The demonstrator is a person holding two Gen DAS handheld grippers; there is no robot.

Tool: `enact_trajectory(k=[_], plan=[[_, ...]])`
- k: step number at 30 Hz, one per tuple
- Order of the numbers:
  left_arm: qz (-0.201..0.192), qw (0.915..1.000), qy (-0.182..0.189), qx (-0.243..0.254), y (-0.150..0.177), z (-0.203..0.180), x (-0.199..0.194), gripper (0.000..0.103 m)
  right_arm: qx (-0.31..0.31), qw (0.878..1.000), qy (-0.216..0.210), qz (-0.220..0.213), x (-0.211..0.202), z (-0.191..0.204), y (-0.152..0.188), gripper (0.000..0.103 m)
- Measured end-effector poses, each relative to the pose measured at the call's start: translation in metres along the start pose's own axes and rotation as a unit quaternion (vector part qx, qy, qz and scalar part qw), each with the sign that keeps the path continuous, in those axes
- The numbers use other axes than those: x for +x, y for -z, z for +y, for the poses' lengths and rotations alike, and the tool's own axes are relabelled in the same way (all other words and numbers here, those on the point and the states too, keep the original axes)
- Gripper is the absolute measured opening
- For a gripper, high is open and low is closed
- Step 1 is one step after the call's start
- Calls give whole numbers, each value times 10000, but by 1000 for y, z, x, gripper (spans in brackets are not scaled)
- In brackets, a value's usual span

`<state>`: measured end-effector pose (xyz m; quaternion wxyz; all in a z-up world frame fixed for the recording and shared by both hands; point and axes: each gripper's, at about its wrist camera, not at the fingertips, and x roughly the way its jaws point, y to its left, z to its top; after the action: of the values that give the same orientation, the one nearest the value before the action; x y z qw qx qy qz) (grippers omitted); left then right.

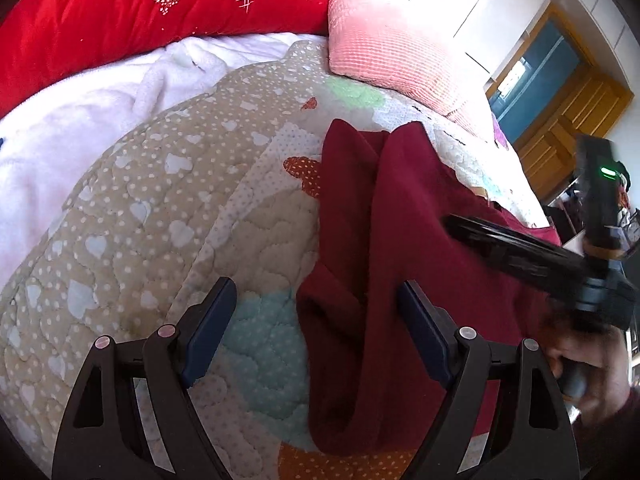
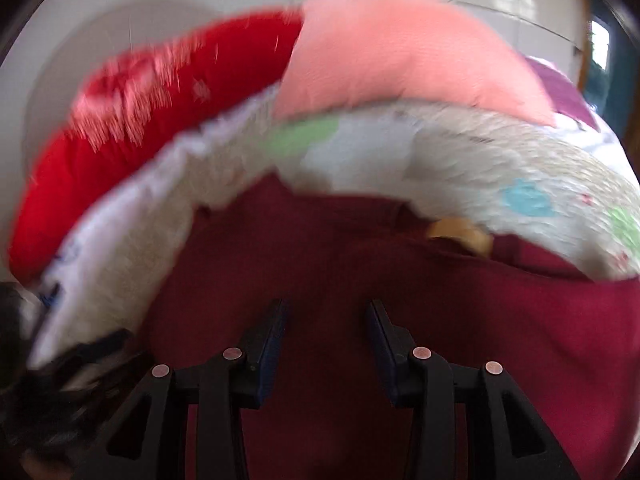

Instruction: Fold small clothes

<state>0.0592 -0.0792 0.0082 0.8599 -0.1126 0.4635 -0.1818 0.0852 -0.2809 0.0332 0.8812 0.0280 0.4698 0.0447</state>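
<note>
The left hand-held gripper [image 1: 316,332] hangs over the bed's quilt [image 1: 132,216], jaws wide apart and empty, likely ready to pin a fold. The dark red garment [image 1: 400,216] lies rumpled toward the bed's right edge. Above it, the right hand-held gripper [image 2: 326,336] stands partly apart, gripping nothing.

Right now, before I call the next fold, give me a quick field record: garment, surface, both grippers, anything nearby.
garment: dark red garment, partly folded with a raised crease, lying on the quilt
surface: patchwork quilt on a bed
left gripper: open wide, above the garment's left edge, holding nothing
right gripper: jaws parted and empty, over the garment; view blurred
nearby: pink pillow, red quilt, white blanket at the far side
</note>
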Motion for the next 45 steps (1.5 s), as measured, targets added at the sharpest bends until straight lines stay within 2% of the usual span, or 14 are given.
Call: enact_trajectory(k=[5,8,13,17,21,22,24,26,27,28,30,33,40,45], plan=[[29,9999,137,-100,4,4,-6,83,17,9993,354,103,8,4,-18,42],[11,9993,266,-253,8,10,-11,83,313,9992,-227,-85,-8,12,-32,45],[-8,9988,377,-318,15,13,-17,83,56,9942,-651,859,18,58,-50,67],[-75,9987,349,-371,18,12,-16,83,-146,9904,-338,1336,47,85,-58,87],[-123,9991,265,-300,19,8,-15,83,-599,9871,290,1455,69,105,-59,89],[-132,9992,252,-289,19,7,-15,83,-702,9869,374,1401,70,108,-57,87],[-153,9992,270,-251,21,4,-18,83,-918,9870,610,1174,63,110,-51,57],[-200,9985,476,-197,22,-1,-19,83,-899,9910,423,892,43,99,-45,38],[-204,9977,626,-153,23,-5,-21,78,-745,9941,195,767,32,89,-43,26],[-187,9965,816,-86,24,-10,-23,59,-474,9971,-151,584,16,75,-41,22],[-53,9934,1147,79,26,-28,-28,40,-122,9982,-543,208,-16,53,-37,18],[-274,9907,1129,715,33,-72,-50,22,204,9952,-940,-197,-63,18,-29,16],[-203,9713,1755,1594,64,-186,-79,22,567,9894,-994,-894,-143,-58,0,15],[254,9625,1840,1975,92,-254,-51,22,1097,9885,-460,-939,-154,-122,32,15]])
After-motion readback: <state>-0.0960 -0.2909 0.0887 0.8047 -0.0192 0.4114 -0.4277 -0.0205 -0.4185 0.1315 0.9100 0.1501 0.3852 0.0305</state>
